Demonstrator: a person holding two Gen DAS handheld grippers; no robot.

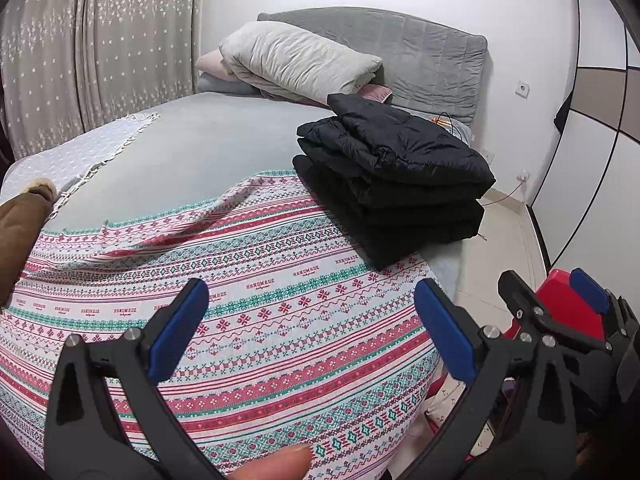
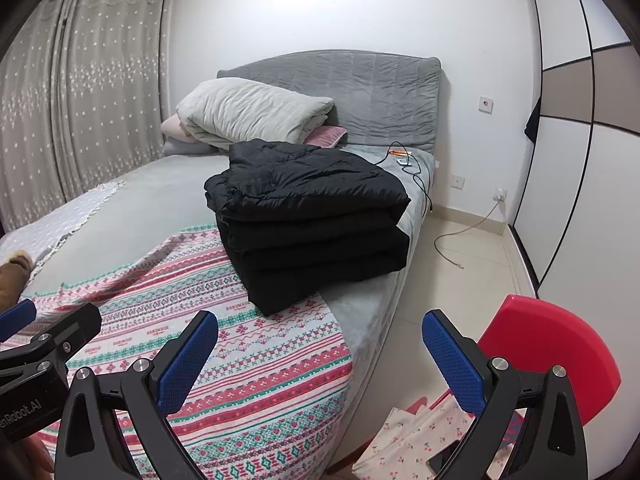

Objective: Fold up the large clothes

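Observation:
A stack of folded black padded garments lies on the right side of the bed; it also shows in the right wrist view. A brown garment with a fur trim lies at the bed's left edge, mostly out of frame, and shows at the left edge of the right wrist view. My left gripper is open and empty above the patterned blanket. My right gripper is open and empty over the bed's near right corner, to the right of the left gripper.
The grey bed holds a rolled quilt and pillows by the headboard. A red chair and a cherry-print cloth are on the floor at right. A cable trails across the tiles. Wardrobe doors stand at right.

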